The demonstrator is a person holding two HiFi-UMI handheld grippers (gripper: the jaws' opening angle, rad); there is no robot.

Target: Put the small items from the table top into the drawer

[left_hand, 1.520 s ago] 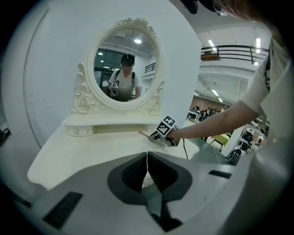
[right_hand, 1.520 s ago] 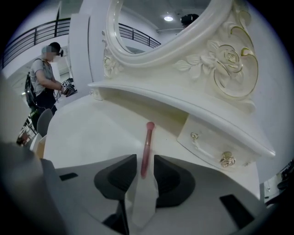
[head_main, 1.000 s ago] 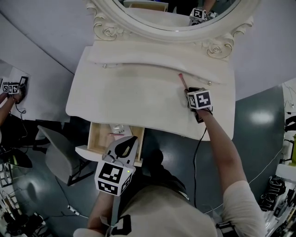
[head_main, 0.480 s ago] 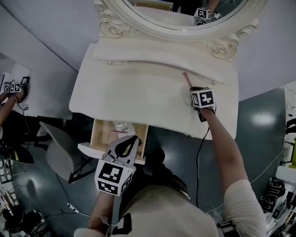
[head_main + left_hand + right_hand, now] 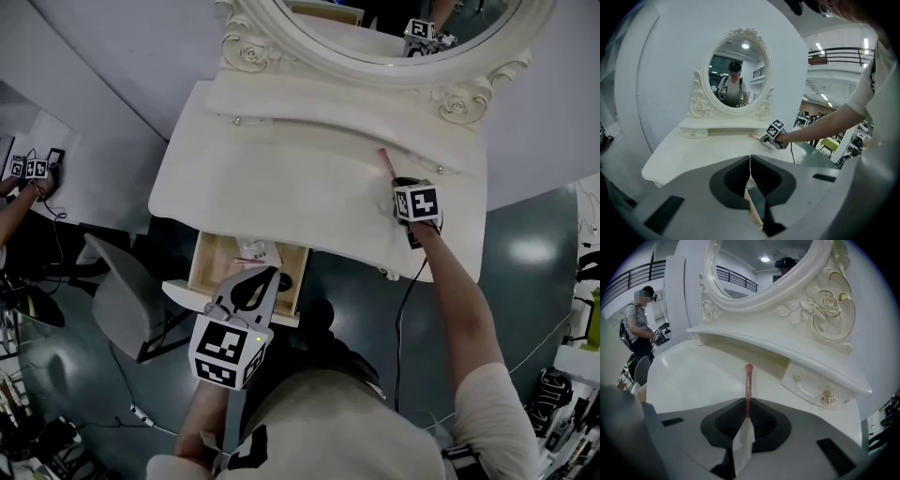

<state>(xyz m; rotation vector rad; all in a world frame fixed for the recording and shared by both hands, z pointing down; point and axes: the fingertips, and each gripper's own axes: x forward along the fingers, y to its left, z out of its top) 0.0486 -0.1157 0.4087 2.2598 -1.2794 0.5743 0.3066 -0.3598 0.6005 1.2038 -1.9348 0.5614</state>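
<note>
Cream vanity table top (image 5: 281, 178) spreads below an oval carved mirror (image 5: 375, 37). At its 2 o'clock side my right gripper (image 5: 398, 180) has just been closing, and its jaws now pinch the near end of the slim pink makeup brush (image 5: 748, 378). The brush lies on the top, pointing to 12 o'clock at the raised shelf (image 5: 328, 117). My left gripper (image 5: 269, 275) hangs at 7 o'clock over the open drawer (image 5: 208, 272), jaws pressed together with nothing between them. Small items (image 5: 255, 251) lie inside that drawer.
</note>
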